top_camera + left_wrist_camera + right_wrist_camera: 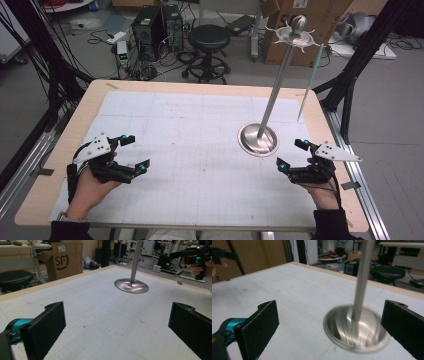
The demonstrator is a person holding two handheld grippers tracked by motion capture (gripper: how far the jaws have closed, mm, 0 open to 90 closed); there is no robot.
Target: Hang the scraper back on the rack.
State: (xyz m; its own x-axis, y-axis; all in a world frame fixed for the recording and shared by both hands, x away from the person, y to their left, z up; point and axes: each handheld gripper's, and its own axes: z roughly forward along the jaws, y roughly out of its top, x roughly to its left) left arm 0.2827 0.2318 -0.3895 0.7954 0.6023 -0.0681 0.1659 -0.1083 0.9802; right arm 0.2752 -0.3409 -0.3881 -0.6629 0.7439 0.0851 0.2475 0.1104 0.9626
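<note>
1. A grey floor (pixel 75 45) lies around the wooden table (pixel 95 95).
2. A black stool (pixel 208 37) stands at twelve o'clock.
3. Computer towers (pixel 155 25) stand at eleven o'clock.
4. A cardboard box (pixel 320 20) sits at one o'clock.

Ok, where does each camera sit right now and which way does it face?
High view: above the person's side, looking forward and down at the table; both forearms, left gripper and right gripper show.
Left gripper view: low over the table, facing the metal stand; own black jaws wide apart.
Right gripper view: close on the stand's round base; own jaws wide apart.
All three share the stand.
</note>
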